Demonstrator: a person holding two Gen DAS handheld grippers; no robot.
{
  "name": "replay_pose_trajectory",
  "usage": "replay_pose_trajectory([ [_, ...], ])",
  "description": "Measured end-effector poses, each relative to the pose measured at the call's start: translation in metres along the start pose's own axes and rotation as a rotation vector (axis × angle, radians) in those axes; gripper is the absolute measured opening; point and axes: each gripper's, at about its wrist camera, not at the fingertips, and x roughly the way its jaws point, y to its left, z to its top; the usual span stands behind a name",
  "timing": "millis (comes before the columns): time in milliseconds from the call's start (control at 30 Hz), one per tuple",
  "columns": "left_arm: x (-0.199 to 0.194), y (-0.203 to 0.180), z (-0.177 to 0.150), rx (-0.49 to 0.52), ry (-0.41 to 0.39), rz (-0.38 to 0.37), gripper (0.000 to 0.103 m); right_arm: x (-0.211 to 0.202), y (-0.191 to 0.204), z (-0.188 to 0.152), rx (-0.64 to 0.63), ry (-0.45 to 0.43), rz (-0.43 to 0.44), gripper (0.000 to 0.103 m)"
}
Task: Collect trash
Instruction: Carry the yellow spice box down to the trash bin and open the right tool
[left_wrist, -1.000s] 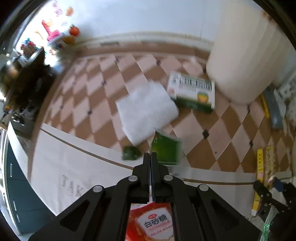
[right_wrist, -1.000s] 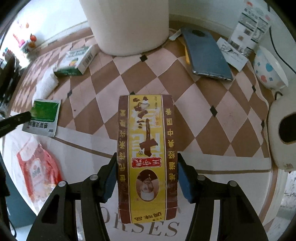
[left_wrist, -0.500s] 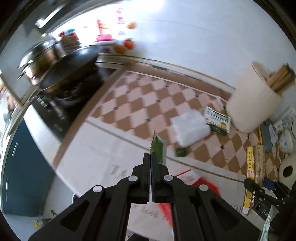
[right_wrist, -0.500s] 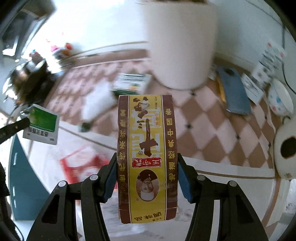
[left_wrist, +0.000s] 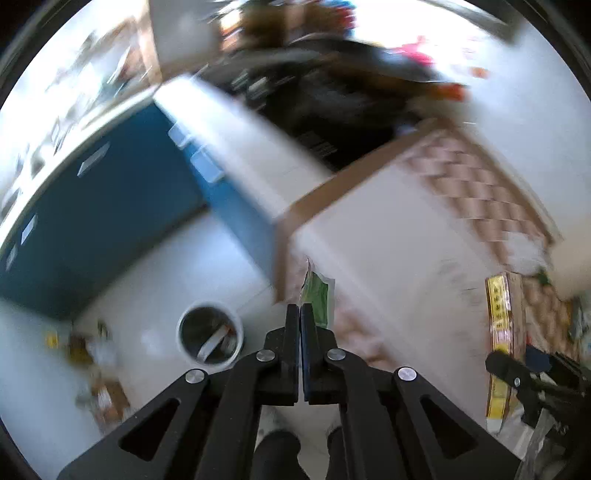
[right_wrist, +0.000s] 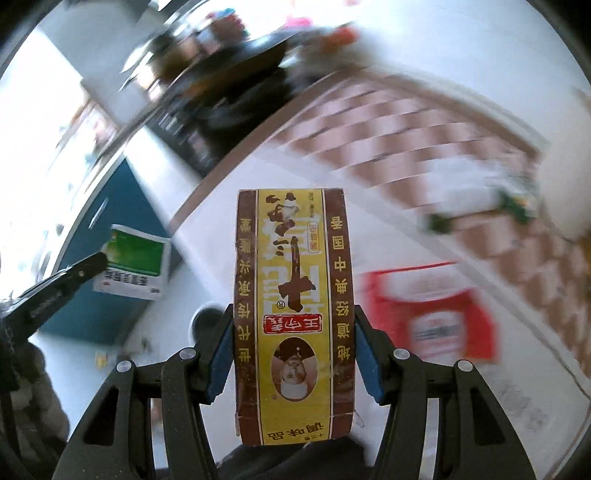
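Blurred kitchen; box (right_wrist: 293, 314) between jaws

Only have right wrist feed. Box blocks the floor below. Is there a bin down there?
Observer: Yes. The left wrist view shows a round trash bin standing open on the white floor beside the counter.
Operator: Empty?
Observer: No, there are already scraps inside it.
Operator: Is the left gripper clamped properly on the sachet?
Observer: The left gripper is shut on the green sachet, seen edge-on there, pinched at its lower end.
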Motion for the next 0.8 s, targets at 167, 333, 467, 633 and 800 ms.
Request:
replay_pose_trajectory([
  [167,0.077,0.113,-0.033,-0.183,0.137,0.011,0.000,0.083,0.104,-0.024,-0.148,0.165,0.048,0.060],
  [333,0.191,0.211,-0.067,-0.338,0.280,-0.019,0.000,0.204,0.191,-0.060,-0.260,0.311,0.050,0.060],
  [467,0.287,0.258,-0.087,-0.395,0.361,-0.050,0.000,0.307,0.231,-0.081,-0.284,0.373,0.045,0.060],
  [633,0.386,0.300,-0.114,-0.420,0.428,-0.041,0.000,0.456,0.262,-0.109,-0.286,0.459,0.045,0.060],
  [800,0.443,0.340,-0.144,-0.452,0.471,-0.007,0.004,0.571,0.272,-0.131,-0.283,0.564,0.082,0.060],
])
